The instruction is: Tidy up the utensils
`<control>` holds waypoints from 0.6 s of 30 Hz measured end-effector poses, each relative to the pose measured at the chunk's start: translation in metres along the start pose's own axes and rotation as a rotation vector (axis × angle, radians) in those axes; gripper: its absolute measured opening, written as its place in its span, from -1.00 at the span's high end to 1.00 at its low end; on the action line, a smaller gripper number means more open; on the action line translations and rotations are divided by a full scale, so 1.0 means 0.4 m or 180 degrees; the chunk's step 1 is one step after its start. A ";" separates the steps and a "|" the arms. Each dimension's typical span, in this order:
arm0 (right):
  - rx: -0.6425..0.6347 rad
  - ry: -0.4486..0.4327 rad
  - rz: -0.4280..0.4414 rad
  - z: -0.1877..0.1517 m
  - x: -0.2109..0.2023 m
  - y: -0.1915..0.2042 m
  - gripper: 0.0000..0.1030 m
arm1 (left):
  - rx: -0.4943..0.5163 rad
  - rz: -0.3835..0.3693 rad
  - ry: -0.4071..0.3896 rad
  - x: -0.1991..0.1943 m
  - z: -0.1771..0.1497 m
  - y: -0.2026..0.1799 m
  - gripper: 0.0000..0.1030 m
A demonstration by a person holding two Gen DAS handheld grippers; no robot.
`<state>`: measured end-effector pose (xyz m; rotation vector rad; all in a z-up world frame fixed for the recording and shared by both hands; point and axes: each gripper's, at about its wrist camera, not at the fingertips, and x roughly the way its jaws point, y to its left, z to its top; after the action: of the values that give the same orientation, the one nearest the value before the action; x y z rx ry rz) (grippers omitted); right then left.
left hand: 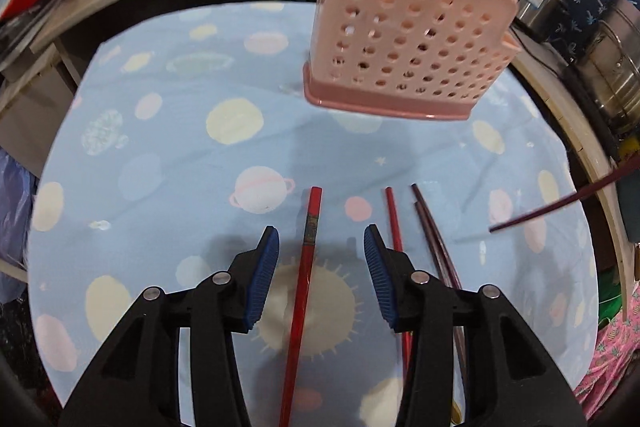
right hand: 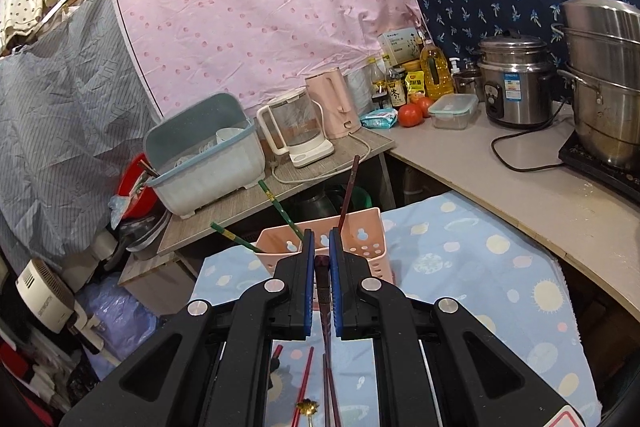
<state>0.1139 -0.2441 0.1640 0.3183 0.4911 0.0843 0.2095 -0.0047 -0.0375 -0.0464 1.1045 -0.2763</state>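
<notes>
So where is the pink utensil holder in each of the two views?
Left wrist view: pink utensil holder stands upper right, on the blue tablecloth.
Right wrist view: it sits at center, just beyond the right gripper.
Shared landmark: the steel rice cooker.

A glass kettle [right hand: 295, 125] stands beside a pink kettle [right hand: 334, 103].

Utensil holder [left hand: 408, 39]: pale pink, dotted with round holes, darker pink base
Bench cloth [left hand: 180, 155]: light blue, printed with cream, pink and white planets and suns
Chopstick [left hand: 302, 291]: red with a dark patterned band
Chopsticks [right hand: 280, 207] standing in holder: green
Left tool [left hand: 320, 259]: black, blue ribbed pads
Hanging sheet [right hand: 260, 7]: pink, spotted
</notes>
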 end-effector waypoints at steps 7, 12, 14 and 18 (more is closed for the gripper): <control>0.0015 0.0098 -0.0030 0.015 0.073 -0.005 0.85 | 0.0009 -0.0034 0.0108 0.054 0.002 0.006 0.40; 0.0001 0.0166 -0.0038 0.002 0.106 0.001 0.85 | -0.0023 -0.0096 0.0125 0.060 0.010 0.023 0.84; 0.0008 0.0198 -0.0040 -0.004 0.116 0.001 0.85 | -0.0040 -0.0128 0.0126 0.054 0.013 0.030 0.86; 0.0022 0.0240 -0.0044 -0.016 0.116 0.002 0.85 | -0.0058 -0.0189 0.0090 0.016 0.012 0.029 0.87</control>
<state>0.1515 -0.2345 0.1381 0.3193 0.5684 0.0814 0.2187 0.0045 -0.0431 -0.0921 1.1349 -0.3210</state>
